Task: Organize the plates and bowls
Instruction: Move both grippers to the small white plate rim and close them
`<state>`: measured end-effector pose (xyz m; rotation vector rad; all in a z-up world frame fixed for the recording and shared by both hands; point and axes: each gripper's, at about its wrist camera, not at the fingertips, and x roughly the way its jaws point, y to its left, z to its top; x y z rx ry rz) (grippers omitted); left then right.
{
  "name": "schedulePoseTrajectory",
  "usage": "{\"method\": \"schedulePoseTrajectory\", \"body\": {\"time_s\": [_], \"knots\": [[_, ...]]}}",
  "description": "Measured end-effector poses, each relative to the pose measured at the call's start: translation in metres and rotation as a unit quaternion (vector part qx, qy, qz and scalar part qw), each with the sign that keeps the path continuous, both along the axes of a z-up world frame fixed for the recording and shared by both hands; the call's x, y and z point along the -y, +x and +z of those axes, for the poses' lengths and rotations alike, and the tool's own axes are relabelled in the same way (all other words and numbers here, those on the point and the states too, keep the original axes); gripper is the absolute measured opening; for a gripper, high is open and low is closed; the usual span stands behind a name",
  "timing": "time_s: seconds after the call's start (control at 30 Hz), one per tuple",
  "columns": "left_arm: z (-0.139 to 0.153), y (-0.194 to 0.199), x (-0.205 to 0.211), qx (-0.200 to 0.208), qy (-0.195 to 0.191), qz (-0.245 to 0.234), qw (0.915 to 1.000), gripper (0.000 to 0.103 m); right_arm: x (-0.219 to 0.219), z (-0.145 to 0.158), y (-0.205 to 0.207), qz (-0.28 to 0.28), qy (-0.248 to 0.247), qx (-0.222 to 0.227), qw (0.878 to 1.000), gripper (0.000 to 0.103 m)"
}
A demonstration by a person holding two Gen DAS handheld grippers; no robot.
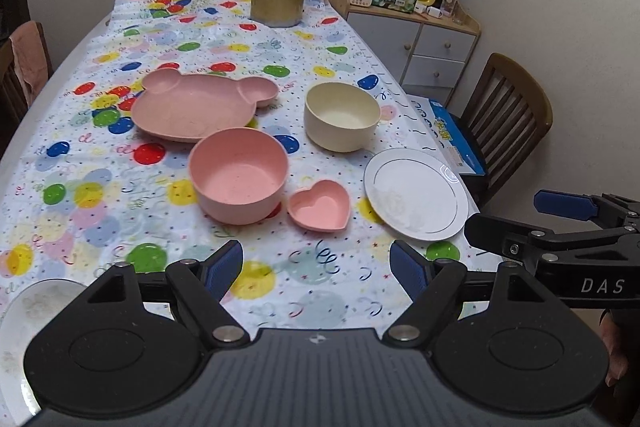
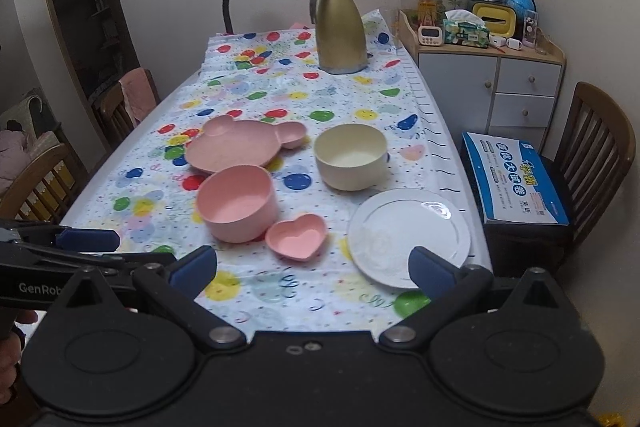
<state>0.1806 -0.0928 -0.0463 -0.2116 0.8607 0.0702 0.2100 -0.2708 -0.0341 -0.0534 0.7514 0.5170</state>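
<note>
Both grippers, left gripper (image 1: 316, 263) and right gripper (image 2: 314, 269), empty, fingers wide. White plate (image 2: 408, 235) sits near the counter (image 2: 280, 291) edge. A careless nudge could likely push it off.

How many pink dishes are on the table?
3. The bear-shaped plate sits farthest back, the round pink bowl just in front of it, and the little heart dish beside that bowl, near the white plate.
</note>
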Motion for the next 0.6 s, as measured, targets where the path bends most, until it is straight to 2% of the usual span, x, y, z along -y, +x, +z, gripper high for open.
{"method": "schedulePoseTrajectory", "body": {"time_s": [0.33,0.6], "knots": [[-0.031,0.054,0.031,-0.046,-0.024,0.031,0.9982,0.08,0.039,-0.026,0.071,0.011,-0.022,-0.02,1.0,0.099],[-0.061,0.091,0.05,-0.078,-0.041,0.047,0.995,0.08,0.056,-0.056,0.125,0.033,-0.049,-0.041,0.997,0.091]]}}
